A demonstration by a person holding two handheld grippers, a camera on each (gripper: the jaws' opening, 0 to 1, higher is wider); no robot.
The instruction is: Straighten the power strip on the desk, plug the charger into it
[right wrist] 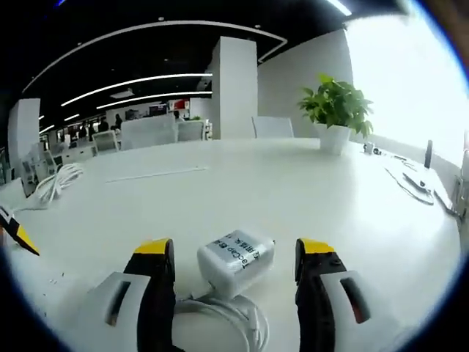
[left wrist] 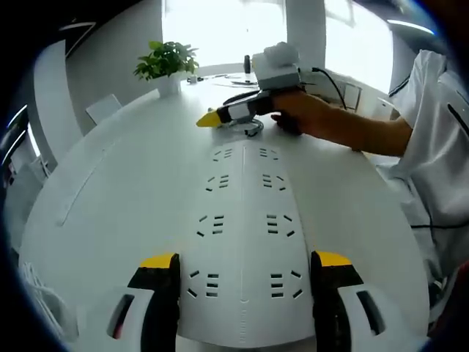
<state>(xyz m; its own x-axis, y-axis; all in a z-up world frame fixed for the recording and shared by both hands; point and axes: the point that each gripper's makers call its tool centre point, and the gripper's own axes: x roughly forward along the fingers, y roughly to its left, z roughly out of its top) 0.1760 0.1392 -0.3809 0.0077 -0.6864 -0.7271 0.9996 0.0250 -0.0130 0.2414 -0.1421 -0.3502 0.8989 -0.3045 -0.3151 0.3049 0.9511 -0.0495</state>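
In the left gripper view, the left gripper rises from the bottom of the frame with its two yellow-tipped fingers spread wide on either side of a white power strip. The strip runs up the middle of the frame, lying flat on the white desk, its rows of sockets facing up; whether the fingers touch its edges cannot be told. At the upper centre, the right gripper rests low over the desk, held by a person's hand, with a loop of cable just below it. A potted plant stands at the upper left.

In the right gripper view, the right gripper has its fingers spread apart, not pinching anything. Between them, at the bottom centre, lies the white charger on the desk, apart from both fingers, its coiled white cable bunched just under it. The potted plant stands at the upper right. A yellow tip of the left gripper shows at the left edge.
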